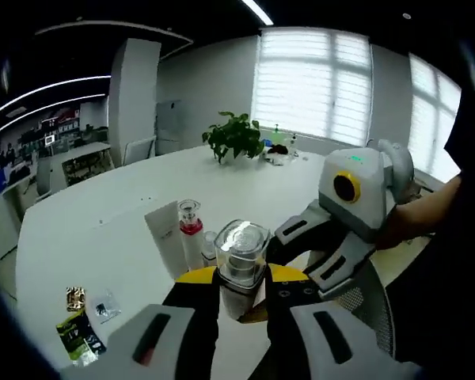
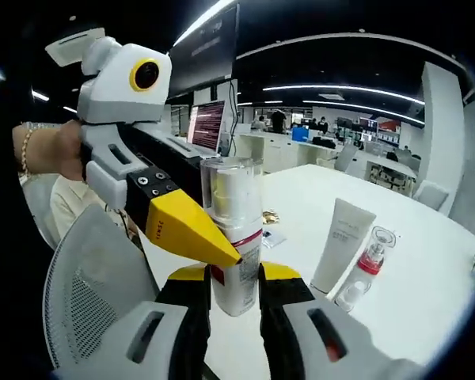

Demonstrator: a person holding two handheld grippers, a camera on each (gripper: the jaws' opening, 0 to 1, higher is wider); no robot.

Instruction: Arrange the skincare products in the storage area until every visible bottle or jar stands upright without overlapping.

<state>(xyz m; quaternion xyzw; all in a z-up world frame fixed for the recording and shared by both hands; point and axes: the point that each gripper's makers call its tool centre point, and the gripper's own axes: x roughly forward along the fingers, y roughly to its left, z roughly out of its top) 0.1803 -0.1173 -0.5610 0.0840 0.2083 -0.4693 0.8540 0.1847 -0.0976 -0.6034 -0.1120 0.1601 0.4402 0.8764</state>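
**Both grippers on one pump bottle**

The pump bottle (image 2: 236, 237), clear-capped with a red band, stands upright between the right gripper (image 2: 236, 277) jaws, pinched at its lower body. The left gripper (image 1: 241, 279) clamps it too. Its label is unreadable. Beyond, on the white table (image 1: 127, 206), stand a white tube (image 2: 342, 244) and a small red-collared bottle (image 2: 367, 265).

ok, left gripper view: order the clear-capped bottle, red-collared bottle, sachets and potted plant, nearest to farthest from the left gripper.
1. Clear-capped bottle: between the jaws of the left gripper.
2. Red-collared bottle: just left of it, upright on the table.
3. Sachets: lower left, near the table edge.
4. Potted plant: far side, by the window.
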